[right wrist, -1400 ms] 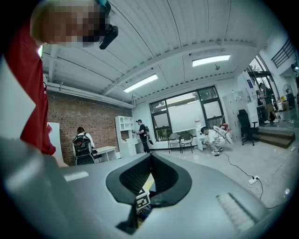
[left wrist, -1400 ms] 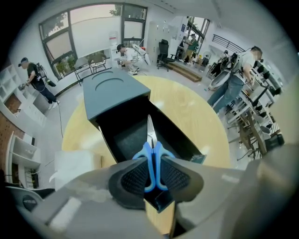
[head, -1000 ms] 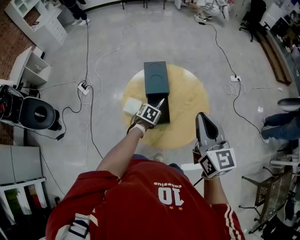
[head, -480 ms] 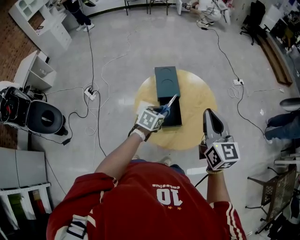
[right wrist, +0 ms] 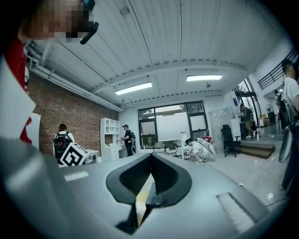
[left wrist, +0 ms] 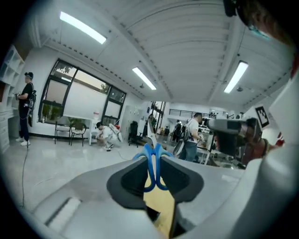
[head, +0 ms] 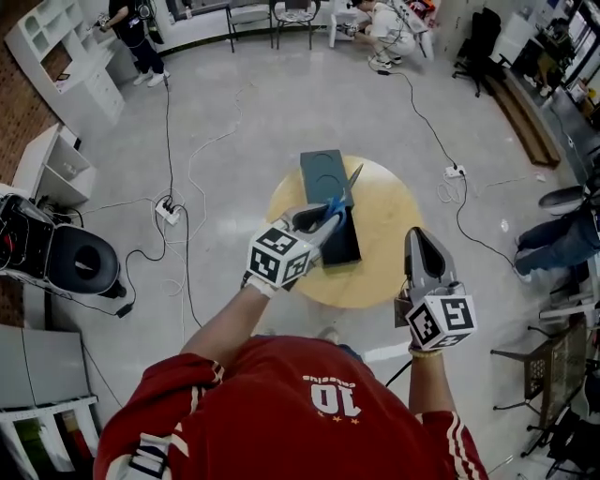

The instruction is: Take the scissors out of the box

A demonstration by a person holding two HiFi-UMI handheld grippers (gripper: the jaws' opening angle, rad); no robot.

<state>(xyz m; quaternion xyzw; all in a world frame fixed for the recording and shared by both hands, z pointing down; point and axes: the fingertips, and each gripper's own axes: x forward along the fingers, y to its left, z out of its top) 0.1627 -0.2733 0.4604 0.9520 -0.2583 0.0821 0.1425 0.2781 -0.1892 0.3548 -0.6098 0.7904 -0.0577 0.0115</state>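
Blue-handled scissors (head: 336, 204) are in the air above the dark box (head: 322, 170), which lies open on the round wooden table (head: 386, 211). My left gripper (head: 323, 216) is shut on the handle loops, and the blades (head: 354, 174) point up and away. In the left gripper view the blue loops (left wrist: 152, 164) are squeezed between the two dark pads, near my left gripper (left wrist: 153, 158). My right gripper (head: 420, 242) hovers over the table's right edge, shut and holding nothing. In its own view my right gripper (right wrist: 150, 158) has its pads meeting at the tips.
Cables and a power strip (head: 169, 210) lie on the grey floor left of the table. A black machine (head: 73, 261) and white shelves (head: 61, 169) stand at the left. People and chairs (head: 298, 14) are at the far side, and a seated person's legs (head: 562, 239) are at the right.
My left gripper rose out of the box with the scissors and tipped from pointing down to roughly level. My right gripper shifted slightly and stayed shut.
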